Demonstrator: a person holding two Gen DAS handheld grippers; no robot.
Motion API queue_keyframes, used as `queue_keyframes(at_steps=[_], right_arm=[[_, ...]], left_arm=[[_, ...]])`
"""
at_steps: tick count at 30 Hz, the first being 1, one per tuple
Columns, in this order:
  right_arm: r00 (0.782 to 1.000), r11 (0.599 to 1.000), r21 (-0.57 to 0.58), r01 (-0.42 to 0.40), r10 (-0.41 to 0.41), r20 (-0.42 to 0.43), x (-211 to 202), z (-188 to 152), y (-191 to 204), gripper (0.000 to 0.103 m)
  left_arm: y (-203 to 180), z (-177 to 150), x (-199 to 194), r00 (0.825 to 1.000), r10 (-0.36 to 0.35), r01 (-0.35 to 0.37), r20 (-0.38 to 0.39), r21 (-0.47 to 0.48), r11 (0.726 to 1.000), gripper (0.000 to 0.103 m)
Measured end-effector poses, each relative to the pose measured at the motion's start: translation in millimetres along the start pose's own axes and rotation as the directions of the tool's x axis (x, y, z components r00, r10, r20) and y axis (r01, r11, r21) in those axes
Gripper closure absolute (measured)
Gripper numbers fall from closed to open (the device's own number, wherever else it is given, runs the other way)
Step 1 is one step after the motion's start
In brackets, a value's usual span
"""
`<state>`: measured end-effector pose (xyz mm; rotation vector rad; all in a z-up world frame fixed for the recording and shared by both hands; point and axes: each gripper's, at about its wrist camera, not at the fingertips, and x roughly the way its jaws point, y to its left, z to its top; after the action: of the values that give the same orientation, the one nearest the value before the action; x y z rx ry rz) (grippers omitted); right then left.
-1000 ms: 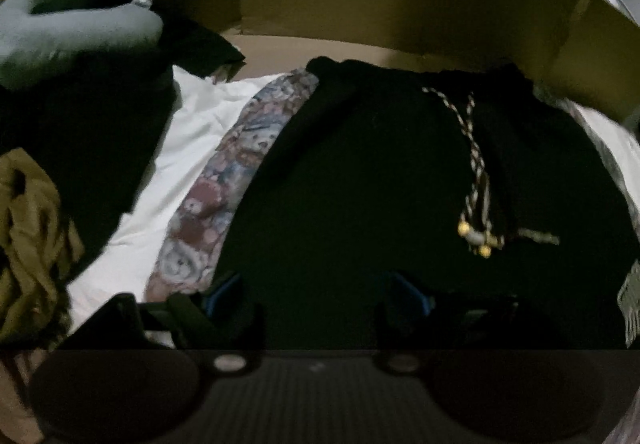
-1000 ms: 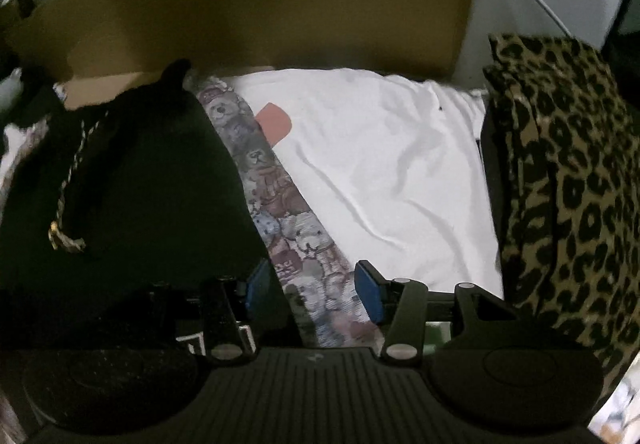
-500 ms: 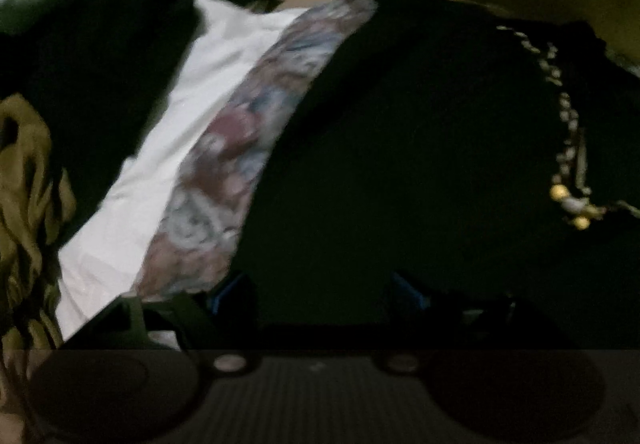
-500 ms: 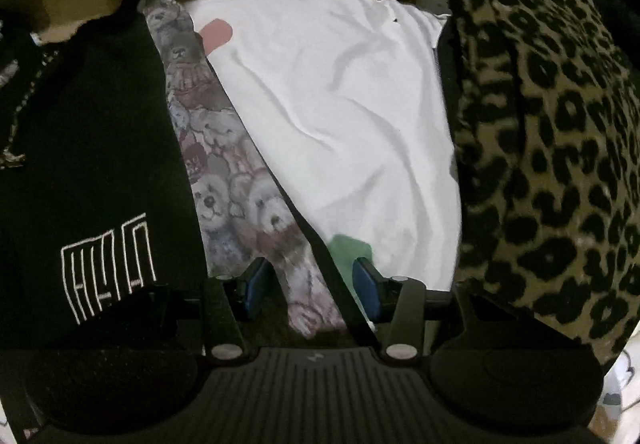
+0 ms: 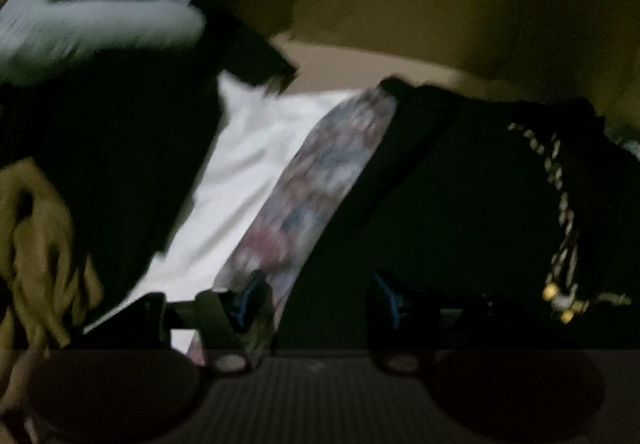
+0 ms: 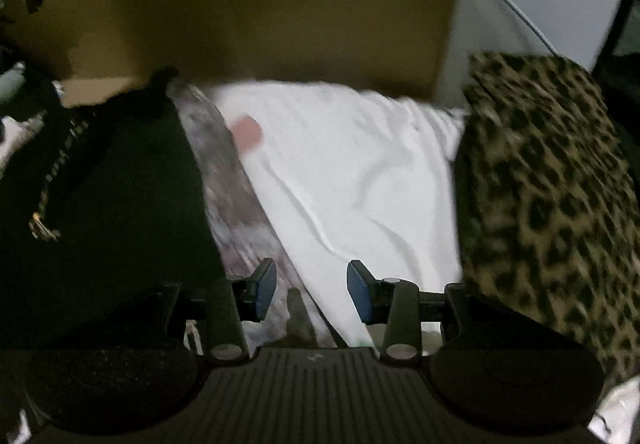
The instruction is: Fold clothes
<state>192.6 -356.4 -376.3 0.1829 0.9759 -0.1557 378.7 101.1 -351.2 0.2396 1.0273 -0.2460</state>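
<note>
A black garment (image 5: 460, 204) with a braided drawstring (image 5: 564, 220) lies spread on a bear-print fabric (image 5: 316, 196) over a white sheet (image 5: 240, 180). My left gripper (image 5: 316, 302) is open, low over the garment's left edge, nothing between its blue pads. In the right wrist view the same black garment (image 6: 104, 212) fills the left, the bear-print fabric (image 6: 236, 204) runs beside it, and the white sheet (image 6: 352, 172) lies in the middle. My right gripper (image 6: 312, 290) is open over the bear-print strip and the sheet, holding nothing.
A cardboard wall (image 6: 256, 12) stands behind the bed. A leopard-print pile (image 6: 548, 184) rises at the right. At the left lie a grey-green garment (image 5: 88, 24), dark clothing (image 5: 100, 156) and an olive-yellow crumpled cloth (image 5: 36, 244).
Both views have swung back up, so the cardboard wall shows again. The right gripper's pads stand wider apart than before. The garment's white printed lettering has left the right view.
</note>
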Motion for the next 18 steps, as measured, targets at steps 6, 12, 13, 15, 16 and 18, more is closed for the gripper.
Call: queue_keyframes(at_steps=[6, 12, 13, 15, 16, 18], right_arm=[[0.997, 0.996, -0.03, -0.079, 0.078, -0.007, 27, 6, 25, 0.08], [0.994, 0.994, -0.038, -0.106, 0.105, -0.022, 58, 11, 41, 0.082], [0.994, 0.994, -0.032, -0.109, 0.108, -0.024, 62, 13, 42, 0.082], [0.993, 0.993, -0.02, -0.115, 0.115, -0.022, 69, 16, 43, 0.082], [0.993, 0.993, -0.014, -0.118, 0.118, -0.021, 72, 17, 43, 0.082], [0.992, 0.993, -0.011, -0.121, 0.121, -0.018, 77, 22, 44, 0.082]], left_arm=[[-13, 15, 13, 0.999, -0.013, 0.013, 0.033, 0.006, 1.0, 0.048], [-11, 27, 45, 1.0, -0.007, 0.007, 0.019, -0.006, 1.0, 0.05], [-9, 27, 50, 1.0, -0.008, 0.008, 0.012, -0.017, 1.0, 0.051], [-7, 26, 55, 1.0, -0.009, 0.009, 0.007, -0.03, 1.0, 0.051], [-7, 26, 57, 1.0, -0.009, 0.009, 0.008, -0.027, 1.0, 0.051], [-6, 27, 55, 1.0, -0.015, 0.016, 0.018, -0.025, 1.0, 0.051]])
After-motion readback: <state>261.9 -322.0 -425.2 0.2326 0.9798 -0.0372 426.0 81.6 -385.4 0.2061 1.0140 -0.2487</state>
